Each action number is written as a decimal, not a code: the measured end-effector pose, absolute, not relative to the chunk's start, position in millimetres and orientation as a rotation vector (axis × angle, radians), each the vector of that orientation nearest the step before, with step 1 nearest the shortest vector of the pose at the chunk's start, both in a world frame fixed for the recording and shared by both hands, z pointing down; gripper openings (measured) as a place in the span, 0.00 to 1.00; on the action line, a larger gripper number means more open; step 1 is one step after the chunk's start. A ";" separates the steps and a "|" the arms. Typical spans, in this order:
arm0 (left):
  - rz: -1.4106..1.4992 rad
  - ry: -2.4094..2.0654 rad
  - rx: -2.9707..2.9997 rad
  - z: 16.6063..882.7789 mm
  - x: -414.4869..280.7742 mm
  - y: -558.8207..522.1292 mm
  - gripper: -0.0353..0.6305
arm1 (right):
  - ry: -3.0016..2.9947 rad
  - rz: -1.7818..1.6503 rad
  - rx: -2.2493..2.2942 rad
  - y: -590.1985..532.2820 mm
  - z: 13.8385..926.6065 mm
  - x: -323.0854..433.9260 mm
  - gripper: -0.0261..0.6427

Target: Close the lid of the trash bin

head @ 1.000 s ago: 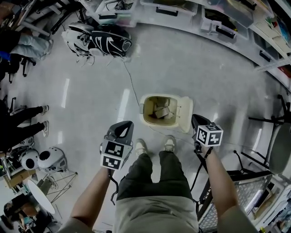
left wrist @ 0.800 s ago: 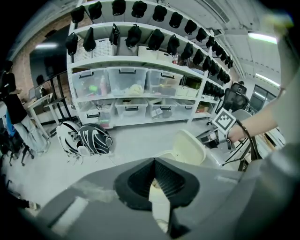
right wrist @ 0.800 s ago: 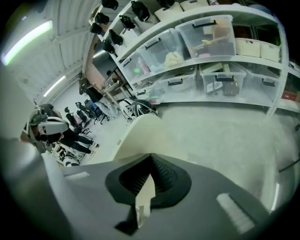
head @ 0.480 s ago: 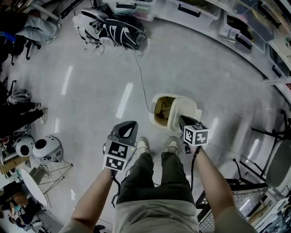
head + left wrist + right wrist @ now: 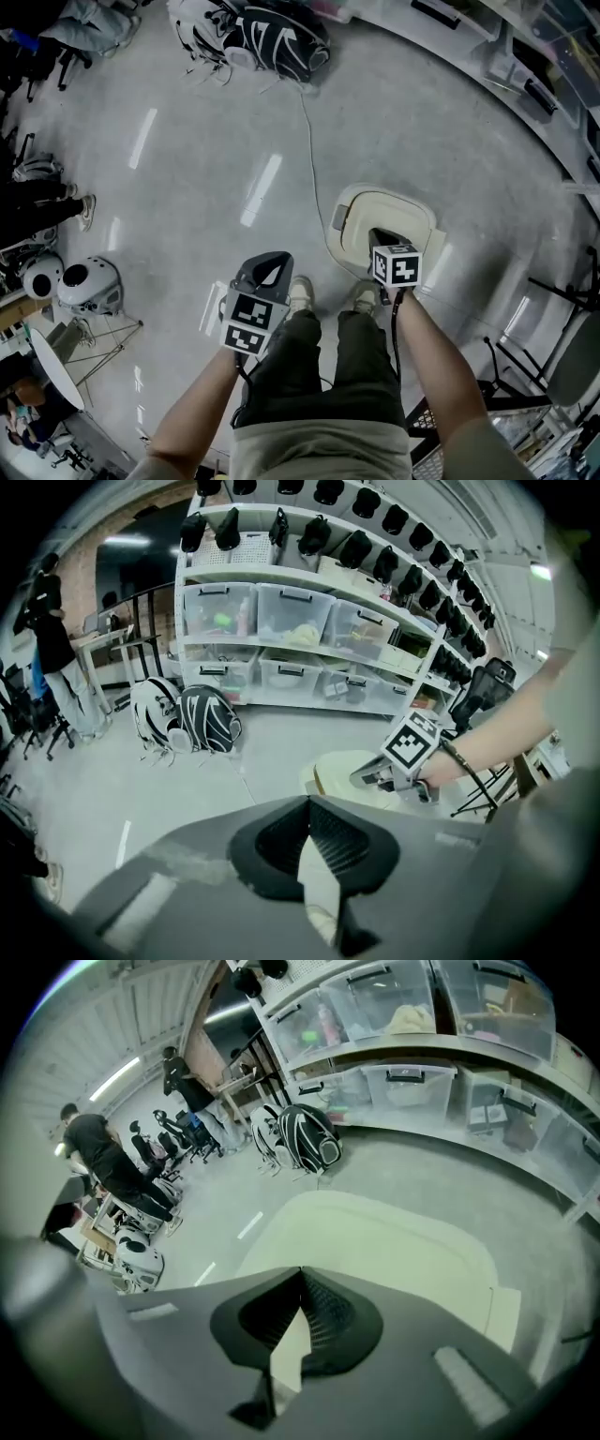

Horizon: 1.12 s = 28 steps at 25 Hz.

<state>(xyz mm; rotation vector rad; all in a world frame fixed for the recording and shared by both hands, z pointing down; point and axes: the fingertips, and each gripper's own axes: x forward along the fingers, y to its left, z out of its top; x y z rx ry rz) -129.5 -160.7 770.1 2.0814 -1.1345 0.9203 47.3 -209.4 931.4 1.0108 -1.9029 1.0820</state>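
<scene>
— What is at the left side?

— The left gripper [image 5: 273, 262] hangs over the floor [image 5: 187, 187], just beside the person's left shoe [image 5: 298, 292]. In the left gripper view its jaws are pressed together and nothing is between them.

— And where is the trash bin?

— The trash bin [image 5: 339, 234] stands on the floor just in front of the right shoe [image 5: 364, 298], well apart from the shelves [image 5: 309, 630] at the floor's far edge. Its lid [image 5: 398, 214] lies flat down over it, and no opening shows. A thin cable [image 5: 314, 141] runs on the floor from the bin's left side to a black and white bag [image 5: 267, 37] near that far edge.

— And the right gripper?

— The right gripper [image 5: 377, 234] is over the near part of the lid. In the right gripper view the pale lid [image 5: 375, 1241] is just under the tips. Its jaws are pressed together too and pinch nothing. Whether the tips really touch the lid, I cannot tell.
</scene>
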 end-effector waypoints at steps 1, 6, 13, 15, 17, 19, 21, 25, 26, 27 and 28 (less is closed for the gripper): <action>0.921 -1.130 2.079 774.6 -130.9 -159.2 0.06 | -1.886 1.079 1.007 -209.7 939.7 45.9 0.05; 0.914 -1.120 2.072 786.6 -136.9 -153.5 0.06 | -1.851 0.924 0.955 -211.9 955.9 39.9 0.05; 0.911 -1.115 2.102 763.9 -135.6 -154.1 0.06 | -1.839 1.013 0.981 -200.7 930.8 48.3 0.04; 0.910 -1.120 2.125 746.8 -135.0 -160.1 0.06 | -1.871 1.039 1.012 -203.3 902.1 50.0 0.05; 0.909 -1.130 2.144 726.6 -134.4 -165.7 0.06 | -1.917 1.038 1.025 -205.9 864.8 50.2 0.04; 0.901 -1.146 2.168 702.4 -133.3 -173.0 0.06 | -1.975 1.006 1.028 -211.0 821.6 49.7 0.04; 0.894 -1.165 2.193 675.5 -131.6 -179.1 0.06 | -2.038 0.967 1.034 -216.9 775.7 49.8 0.04; 0.889 -1.201 2.249 621.1 -125.5 -186.5 0.06 | -2.164 0.920 1.079 -227.4 683.8 53.7 0.04; 0.892 -1.205 2.268 606.8 -122.2 -187.2 0.06 | -2.194 0.910 1.096 -229.3 660.8 56.0 0.04; 0.889 -1.208 2.288 592.2 -118.5 -187.5 0.06 | -2.222 0.894 1.113 -230.6 637.7 58.8 0.04; 0.879 -1.209 2.306 577.1 -114.4 -187.8 0.06 | -2.249 0.871 1.130 -231.4 614.7 61.9 0.04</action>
